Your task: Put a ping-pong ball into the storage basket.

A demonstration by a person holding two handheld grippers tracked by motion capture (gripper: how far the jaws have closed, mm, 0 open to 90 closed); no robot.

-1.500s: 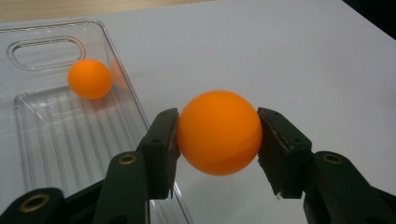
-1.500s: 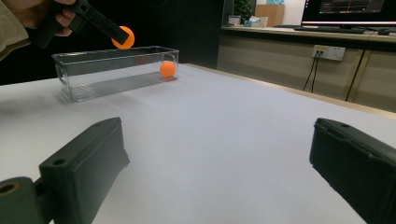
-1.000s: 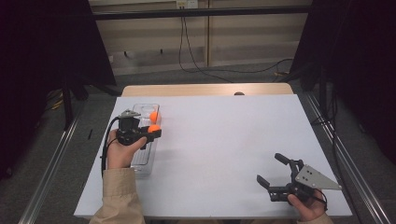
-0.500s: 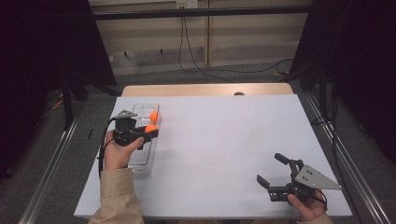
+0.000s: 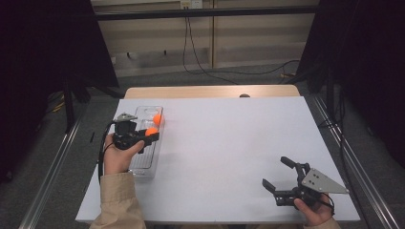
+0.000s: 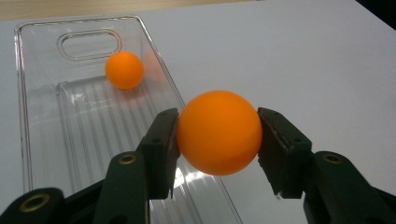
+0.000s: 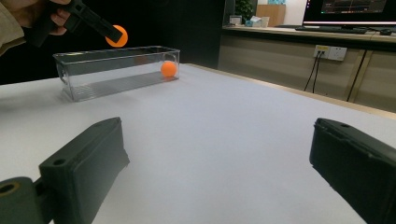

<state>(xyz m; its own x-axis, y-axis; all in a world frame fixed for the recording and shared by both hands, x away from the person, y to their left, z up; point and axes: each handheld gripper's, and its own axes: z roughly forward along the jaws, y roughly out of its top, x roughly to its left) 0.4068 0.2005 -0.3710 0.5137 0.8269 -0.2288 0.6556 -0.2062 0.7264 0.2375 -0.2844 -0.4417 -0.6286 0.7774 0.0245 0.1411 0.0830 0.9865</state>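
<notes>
**Ball clamped over the clear bin**

My left gripper (image 6: 218, 140) has an orange ball (image 6: 218, 132) squeezed between its two black jaws, one pad pressed on each side of it. I hold it above the near part of the clear plastic bin (image 6: 28, 130), over the bin's right-hand wall as my left gripper view shows it. In the high view the left gripper (image 5: 143, 136) sits over the bin (image 5: 143, 167) near the table's left edge, with the held ball (image 5: 151, 131) at its tip.

A second orange ball (image 6: 124, 70) lies on the ribbed floor inside the bin, toward the far end, just below the oval handle cut-out (image 6: 88, 44). It is well apart from the ball I am gripping.

My right gripper (image 5: 282, 177) is near the table's front right corner, far from the bin, its jaws spread wide with nothing between them. From the right gripper view I look across the white table (image 7: 233, 140) to the bin (image 7: 116, 70), where the ball inside it (image 7: 168, 69) rests on the floor and the held ball (image 7: 116, 36) is above the rim.
</notes>
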